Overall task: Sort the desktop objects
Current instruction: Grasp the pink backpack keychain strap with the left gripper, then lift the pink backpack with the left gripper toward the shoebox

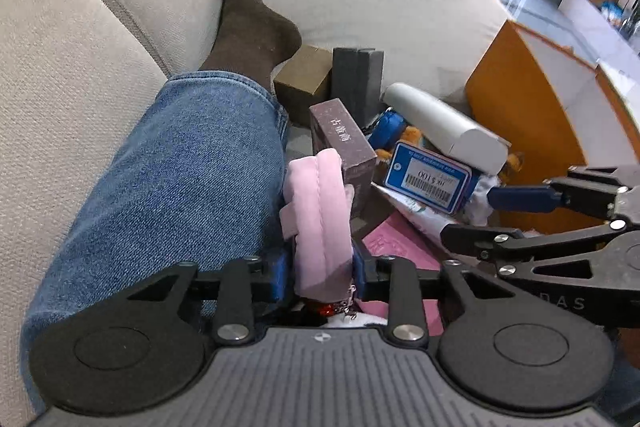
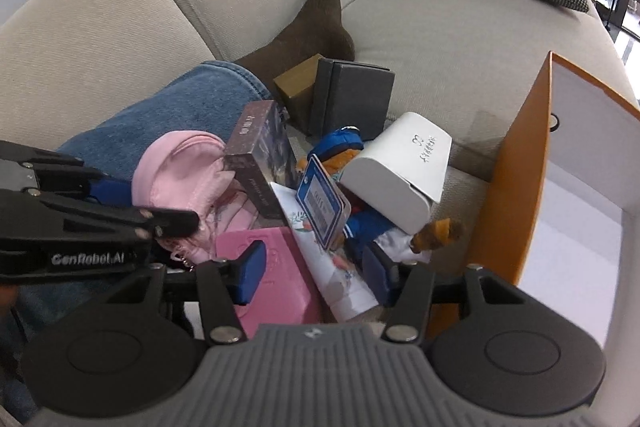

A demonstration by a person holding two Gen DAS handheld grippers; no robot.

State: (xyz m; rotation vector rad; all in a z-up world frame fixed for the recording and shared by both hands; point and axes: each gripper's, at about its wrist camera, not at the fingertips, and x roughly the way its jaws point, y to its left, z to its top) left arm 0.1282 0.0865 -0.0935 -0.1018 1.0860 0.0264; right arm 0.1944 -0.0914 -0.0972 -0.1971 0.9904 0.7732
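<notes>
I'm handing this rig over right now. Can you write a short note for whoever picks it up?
Left hand-held gripper: shut on the pink pouch.
Right hand-held gripper: open, empty, over the pink flat box and floral tube.
The pile lies on the sofa beside the orange box: white case, brown carton, toy bear with blue tag, grey box.
Done: nothing visibly sorted.
Left: everything.

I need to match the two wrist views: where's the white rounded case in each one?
Left wrist view: the white rounded case lies right of centre, tilted, above the blue barcode tag and left of the orange box.
Right wrist view: the case sits right of centre, its rounded end toward the camera, just right of the tag.
Shared landmark: the upright grey box behind the pile.
</notes>
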